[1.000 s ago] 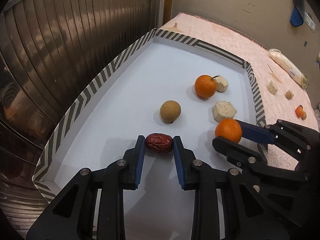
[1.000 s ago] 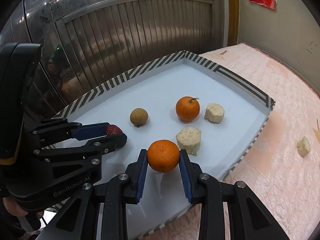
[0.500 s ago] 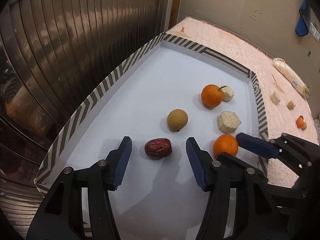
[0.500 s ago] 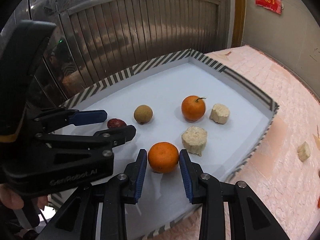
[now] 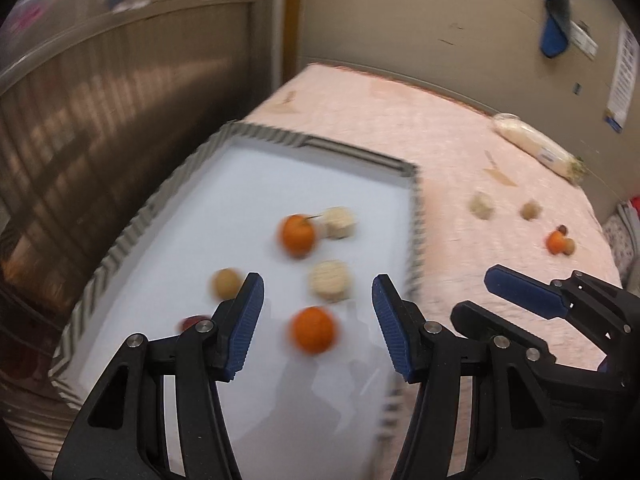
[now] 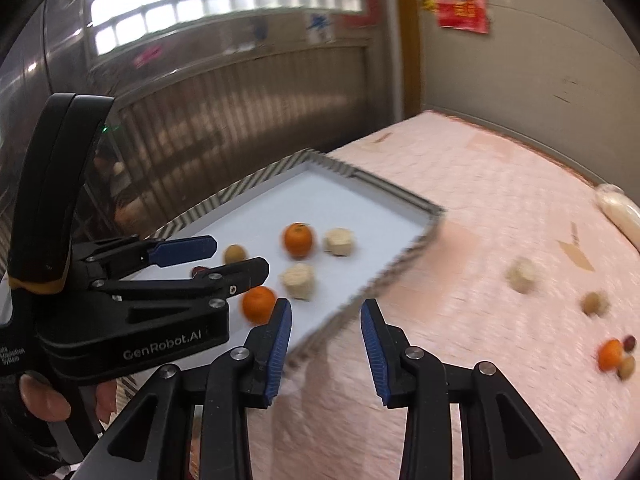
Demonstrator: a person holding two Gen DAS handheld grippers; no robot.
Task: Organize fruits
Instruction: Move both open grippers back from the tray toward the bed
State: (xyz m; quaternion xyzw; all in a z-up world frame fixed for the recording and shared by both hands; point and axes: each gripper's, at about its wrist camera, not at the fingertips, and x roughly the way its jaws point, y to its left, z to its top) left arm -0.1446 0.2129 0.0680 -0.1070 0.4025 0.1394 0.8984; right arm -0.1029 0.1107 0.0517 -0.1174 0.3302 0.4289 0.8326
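The left gripper (image 5: pixel 318 322) is held above the near end of the white tray (image 5: pixel 352 184), pointing toward 12 o'clock, its blue-padded fingers (image 5: pixel 246 322) spread wide and holding nothing. In the left wrist view, a blurred orange (image 5: pixel 313 330) lies on the tray floor between the fingers and below them, touching neither. A dark red date (image 5: pixel 192 323) shows at 9 o'clock of the left finger, partly hidden behind it, and a round tan fruit (image 5: pixel 226 283) sits just beyond that finger's tip at 11 o'clock. Further along the tray, toward 12 o'clock, lie a pale cut chunk (image 5: pixel 330 286), a stemmed orange (image 5: pixel 297 235) and a second pale chunk (image 5: pixel 339 222) touching it.

The right gripper (image 6: pixel 325 334) hovers over the tray's striped near edge and the pink quilted bed (image 6: pixel 520 208), also with fingers (image 6: pixel 278 338) wide apart and empty. The near orange lies at 10 o'clock of its left finger, just beside it. Loose on the bed at 3 o'clock, well apart from the fingers, are a pale piece (image 6: pixel 520 274), a tan fruit (image 6: pixel 595 303) and a small cluster with another orange (image 6: pixel 611 354). The frames are motion-blurred.
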